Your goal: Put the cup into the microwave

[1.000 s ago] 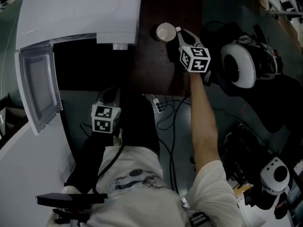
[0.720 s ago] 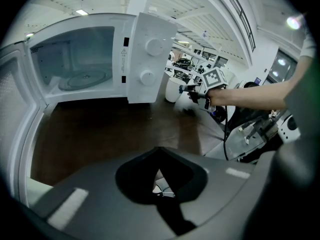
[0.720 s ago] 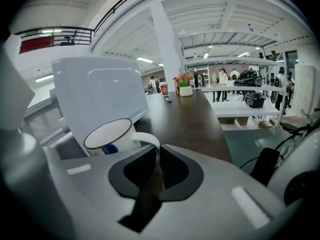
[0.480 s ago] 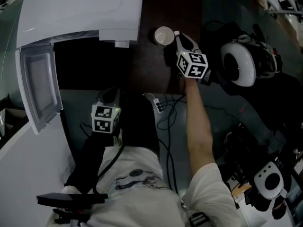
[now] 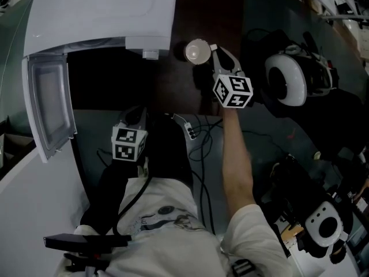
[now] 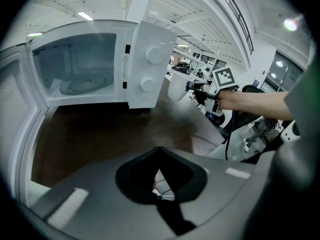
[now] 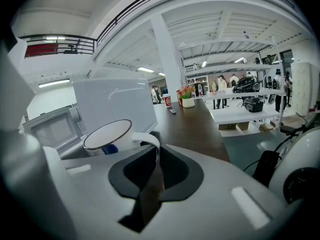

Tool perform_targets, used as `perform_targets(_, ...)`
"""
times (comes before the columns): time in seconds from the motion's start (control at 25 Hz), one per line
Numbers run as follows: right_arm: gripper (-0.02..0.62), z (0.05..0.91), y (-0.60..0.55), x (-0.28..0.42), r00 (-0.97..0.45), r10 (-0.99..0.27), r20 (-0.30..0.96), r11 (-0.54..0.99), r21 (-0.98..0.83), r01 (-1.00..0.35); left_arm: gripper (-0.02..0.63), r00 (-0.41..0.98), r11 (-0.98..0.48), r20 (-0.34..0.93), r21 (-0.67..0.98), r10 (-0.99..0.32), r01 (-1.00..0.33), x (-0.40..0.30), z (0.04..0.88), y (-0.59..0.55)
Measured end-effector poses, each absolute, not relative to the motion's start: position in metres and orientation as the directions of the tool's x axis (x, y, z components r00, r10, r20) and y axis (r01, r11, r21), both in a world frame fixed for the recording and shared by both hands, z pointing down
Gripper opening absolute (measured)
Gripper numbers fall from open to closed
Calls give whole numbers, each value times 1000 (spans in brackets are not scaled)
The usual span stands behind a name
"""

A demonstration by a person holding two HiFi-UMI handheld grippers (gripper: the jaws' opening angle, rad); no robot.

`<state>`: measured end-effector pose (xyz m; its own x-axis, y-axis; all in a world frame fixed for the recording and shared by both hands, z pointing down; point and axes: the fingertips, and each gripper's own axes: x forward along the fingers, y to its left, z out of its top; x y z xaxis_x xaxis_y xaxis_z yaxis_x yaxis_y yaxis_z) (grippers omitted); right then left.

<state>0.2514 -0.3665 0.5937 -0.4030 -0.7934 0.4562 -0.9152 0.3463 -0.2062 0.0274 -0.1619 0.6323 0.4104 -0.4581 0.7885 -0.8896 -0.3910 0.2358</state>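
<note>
The cup (image 5: 198, 51) is held by its handle (image 7: 148, 137) in the clenched jaws of the right gripper (image 5: 214, 53), just beside the control side of the microwave (image 5: 104, 10) and apparently just clear of the tabletop (image 5: 199, 10). A handle hold lets the body swing, so the cup is best carried level and unhurried, brought round the front corner, fed into the open cavity (image 6: 80, 66) and set on the glass plate (image 6: 84, 84), well clear of the door (image 5: 49, 105). The left gripper (image 6: 160, 193) is held low, jaws together and empty
</note>
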Motion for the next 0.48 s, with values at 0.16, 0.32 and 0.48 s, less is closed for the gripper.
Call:
perform_targets(0.16, 26, 578, -353, 240, -420, -795, 437, 359, -218, -907, 0, 418, -390, 778, 241, -470, -888, 29, 627, -165)
perform_targets(0.32, 26, 566, -339, 225, -439, -789, 429, 375, -229, -898, 0, 421, -383, 767, 247, -484, -890, 27, 621, -170)
perform_targets(0.48, 26, 564, -325, 213, -449, -782, 432, 383, -235, -893, 0, 418, -368, 757, 250, -502, -895, 24, 621, -174)
